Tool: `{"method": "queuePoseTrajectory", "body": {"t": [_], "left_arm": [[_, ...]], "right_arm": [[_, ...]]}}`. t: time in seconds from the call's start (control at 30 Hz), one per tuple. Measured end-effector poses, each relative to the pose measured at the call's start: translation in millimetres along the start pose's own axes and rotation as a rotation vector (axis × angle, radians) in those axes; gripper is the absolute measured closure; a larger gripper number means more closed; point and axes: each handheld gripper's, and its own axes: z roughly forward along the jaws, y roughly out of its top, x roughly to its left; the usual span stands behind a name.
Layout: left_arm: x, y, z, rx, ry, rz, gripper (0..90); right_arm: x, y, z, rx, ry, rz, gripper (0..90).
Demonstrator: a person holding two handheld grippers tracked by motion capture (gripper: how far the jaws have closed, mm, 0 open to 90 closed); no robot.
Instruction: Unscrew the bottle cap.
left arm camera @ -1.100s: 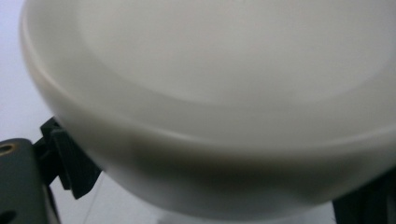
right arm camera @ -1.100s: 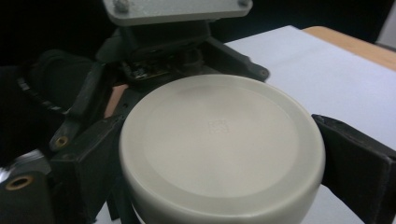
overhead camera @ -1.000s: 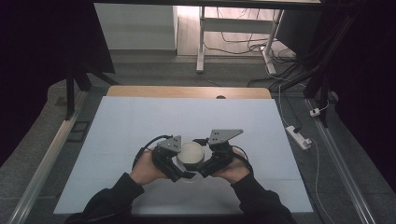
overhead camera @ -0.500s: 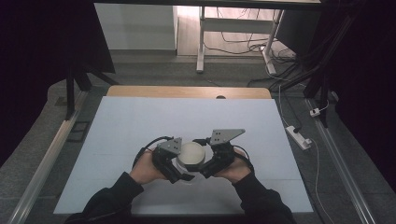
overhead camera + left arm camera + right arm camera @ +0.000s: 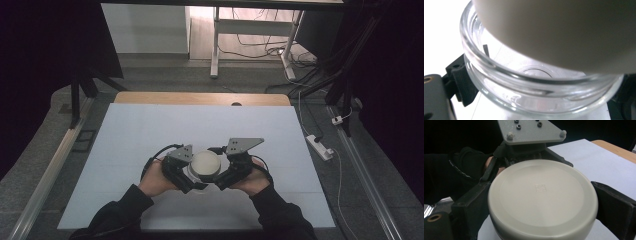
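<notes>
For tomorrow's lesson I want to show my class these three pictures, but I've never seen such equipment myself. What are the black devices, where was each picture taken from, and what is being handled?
No robot is at work here: a person sits at a table covered with a white sheet and holds a hand-held pair of tongs in each hand.

The high view comes from a fixed camera above the table. It shows the left tongs and the right tongs meeting at a small round glass jar with a cream lid.

The other two pictures come from cameras riding on the tongs. The left gripper view looks from very close at the clear glass jar, gripped by the left tongs, with the lid tilted above its open rim. The right gripper view shows the lid clamped between the right tongs' black jaws.
</notes>
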Motion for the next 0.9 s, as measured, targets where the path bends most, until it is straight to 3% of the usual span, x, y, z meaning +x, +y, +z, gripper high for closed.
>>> {"method": "queuePoseTrajectory", "body": {"t": [0.9], "left_arm": [[11.5,-3.9,-4.7,-0.008,0.091,-0.068,7.6]], "right_arm": [[9.2,3.2,-13.4,-0.021,-0.047,-0.003,7.3]]}}
